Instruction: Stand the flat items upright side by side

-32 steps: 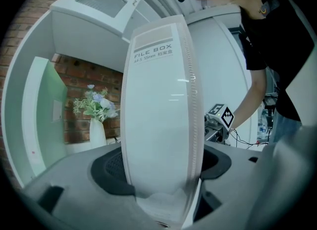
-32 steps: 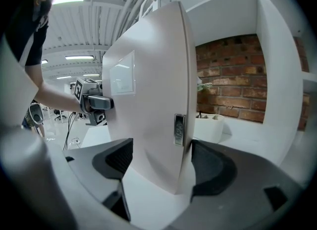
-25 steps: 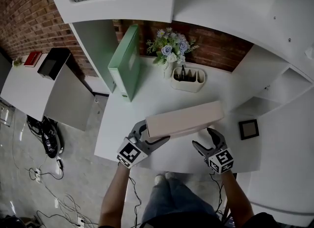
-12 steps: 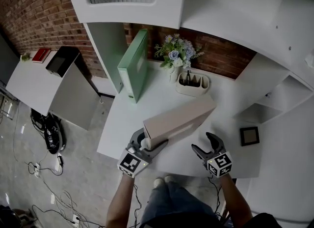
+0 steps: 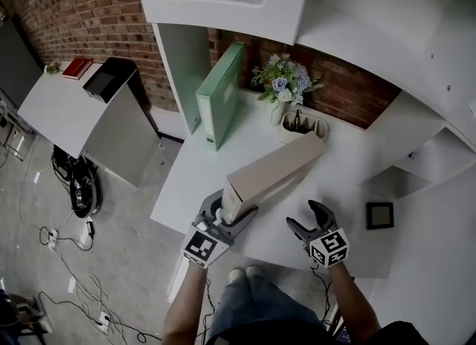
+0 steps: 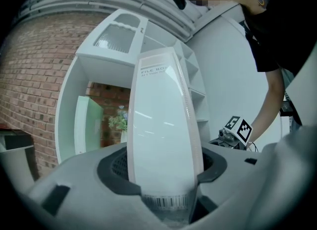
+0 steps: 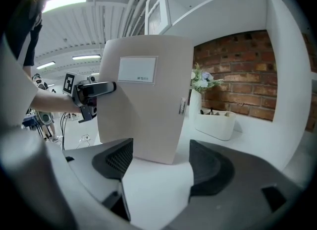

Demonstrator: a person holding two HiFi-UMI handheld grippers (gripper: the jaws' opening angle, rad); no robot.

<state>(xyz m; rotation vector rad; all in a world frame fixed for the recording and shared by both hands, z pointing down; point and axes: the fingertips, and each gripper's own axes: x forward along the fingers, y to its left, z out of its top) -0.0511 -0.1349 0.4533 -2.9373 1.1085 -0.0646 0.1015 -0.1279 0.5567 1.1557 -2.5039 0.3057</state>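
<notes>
A beige file box [image 5: 275, 169] is raised at an angle over the white desk [image 5: 346, 169], its far end pointing toward the back right. My left gripper [image 5: 232, 208] is shut on its near end; the jaws have just been closing with the box between them. In the left gripper view the box's spine [image 6: 163, 125] fills the gap between the pads. My right gripper [image 5: 305, 217] stands open and empty just right of the box, whose broad face [image 7: 143, 105] stands ahead of its jaws. A green binder [image 5: 221, 94] stands upright at the back left, against the shelf wall.
A flower vase [image 5: 286, 83] and a white pen holder [image 5: 301, 126] stand at the back of the desk. A small dark picture frame [image 5: 379, 215] lies at the right. White shelving rises behind and to the right. A side table [image 5: 82, 102] stands far left.
The box's far end has swung from the right toward the back of the desk, and the box has tilted up in my left gripper. My right gripper stays apart from it.
</notes>
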